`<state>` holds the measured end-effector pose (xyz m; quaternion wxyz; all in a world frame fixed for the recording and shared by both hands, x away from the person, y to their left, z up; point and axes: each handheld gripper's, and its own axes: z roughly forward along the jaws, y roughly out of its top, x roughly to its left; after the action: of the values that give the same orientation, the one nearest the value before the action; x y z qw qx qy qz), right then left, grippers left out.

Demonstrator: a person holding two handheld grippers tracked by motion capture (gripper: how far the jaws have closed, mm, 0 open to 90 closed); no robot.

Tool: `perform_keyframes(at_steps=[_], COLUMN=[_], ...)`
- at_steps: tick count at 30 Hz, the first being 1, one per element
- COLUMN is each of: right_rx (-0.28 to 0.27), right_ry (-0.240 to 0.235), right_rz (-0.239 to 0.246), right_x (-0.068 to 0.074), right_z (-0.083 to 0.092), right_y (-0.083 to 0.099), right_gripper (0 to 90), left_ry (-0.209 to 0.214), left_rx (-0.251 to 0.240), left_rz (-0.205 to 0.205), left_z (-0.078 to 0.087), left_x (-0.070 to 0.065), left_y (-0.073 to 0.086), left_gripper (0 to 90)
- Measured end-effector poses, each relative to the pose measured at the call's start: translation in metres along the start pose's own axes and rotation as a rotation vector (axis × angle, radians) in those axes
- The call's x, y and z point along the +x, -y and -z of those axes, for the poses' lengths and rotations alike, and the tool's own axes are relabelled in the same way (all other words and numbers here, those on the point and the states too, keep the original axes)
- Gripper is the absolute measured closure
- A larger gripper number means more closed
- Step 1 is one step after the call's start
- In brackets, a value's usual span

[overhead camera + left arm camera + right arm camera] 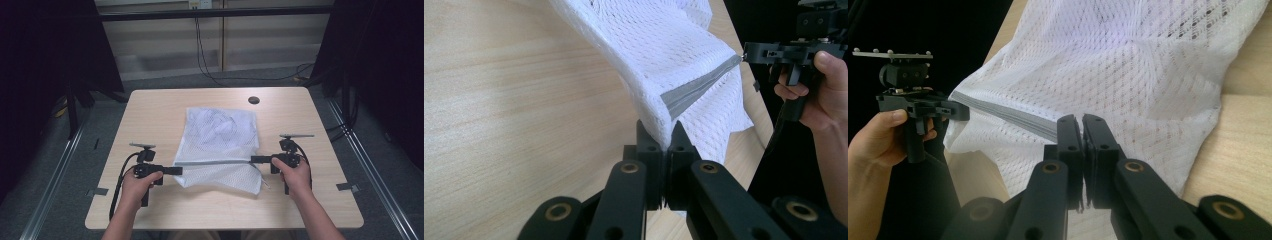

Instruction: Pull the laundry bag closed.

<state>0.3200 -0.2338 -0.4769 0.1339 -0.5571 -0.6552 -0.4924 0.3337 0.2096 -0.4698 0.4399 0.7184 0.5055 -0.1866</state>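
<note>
You pinch each end of the grey band (pixel 212 162) on the white mesh laundry bag (pixel 220 145), left gripper (pixel 175 170) and right gripper (pixel 256 159) clamped tight, stretching it taut between them above the pale wooden table (pixel 150 115); the gripper views reveal cloth pinched between closed jaws, while the high view shows the bag's far end resting on the table.

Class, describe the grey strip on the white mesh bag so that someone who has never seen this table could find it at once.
Start at the pale wooden table and find the white mesh bag lying at its middle. Across the bag's near part runs a grey strip, pulled taut between the left gripper and the right gripper. It is the one smooth, solid grey band on otherwise white netting.
</note>
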Motion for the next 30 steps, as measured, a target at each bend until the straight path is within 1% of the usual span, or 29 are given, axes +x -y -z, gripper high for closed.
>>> perform_keyframes(at_steps=[6,11,13,15,16,18,19,21,22,24,25,26,28,30], right_rx=[0.0,0.001,0.001,0.002,0.001,0.001,0.001,-0.006,-0.008,-0.003,-0.006,-0.005,-0.012,-0.01], right_ry=[-0.005,0.004,-0.002,0.002,0.003,0.001,-0.001,-0.001,-0.008,-0.013,-0.001,0.001,-0.008,-0.003], right_rz=[-0.002,0.001,0.0,0.001,0.001,0.0,0.0,-0.003,-0.012,-0.015,-0.008,-0.007,-0.015,-0.016], right_x=[0.0002,-0.0006,-0.0011,-0.0007,-0.0007,-0.001,-0.0012,-0.0018,-0.0019,-0.0018,-0.0019,-0.0024,-0.0035,-0.0033], right_z=[0.0015,0.0025,0.003,0.0027,0.0026,0.0028,0.003,0.0035,0.004,0.0048,0.0052,0.0058,0.0062,0.0062], right_y=[-0.0003,-0.0001,0.0,0.0003,0.0003,0.0003,0.0003,0.0004,0.0005,0.0005,0.0005,0.0004,0.0005,0.0006], right_gripper=[86.7,86.7,86.8,86.8,86.8,86.8,86.7,86.7,86.7,86.7,86.7,86.8,86.8,86.8], left_ry=[0.001,0.001,-0.002,-0.001,-0.002,0.001,-0.002,0.008,0.009,0.004,0.004,0.008,0.006,0.007], left_rx=[0.005,0.004,0.007,0.006,0.009,0.007,0.014,0.012,0.016,0.015,0.019,0.018,0.015,0.018], left_rz=[-0.002,0.003,-0.005,0.004,-0.002,0.003,-0.011,-0.006,-0.013,-0.007,-0.009,-0.008,-0.005,-0.011], left_z=[-0.0006,-0.0007,-0.0007,-0.0008,-0.0004,-0.0008,-0.0004,-0.0001,0.0002,0.0002,0.0006,0.0007,0.0002,0.0003], left_x=[0.0003,0.0002,0.0003,0.0001,0.0005,0.0001,0.0009,0.0004,0.0007,0.0005,0.0014,0.0018,0.0007,0.0011], left_y=[-0.0001,-0.0002,-0.0003,-0.0003,-0.0003,-0.0003,-0.0005,-0.0008,-0.0011,-0.0011,-0.001,-0.001,-0.001,-0.0011], left_gripper=[88.3,88.3,88.3,88.3,88.3,88.3,88.3,88.3,88.3,88.3,88.3,88.3,88.3,88.3])
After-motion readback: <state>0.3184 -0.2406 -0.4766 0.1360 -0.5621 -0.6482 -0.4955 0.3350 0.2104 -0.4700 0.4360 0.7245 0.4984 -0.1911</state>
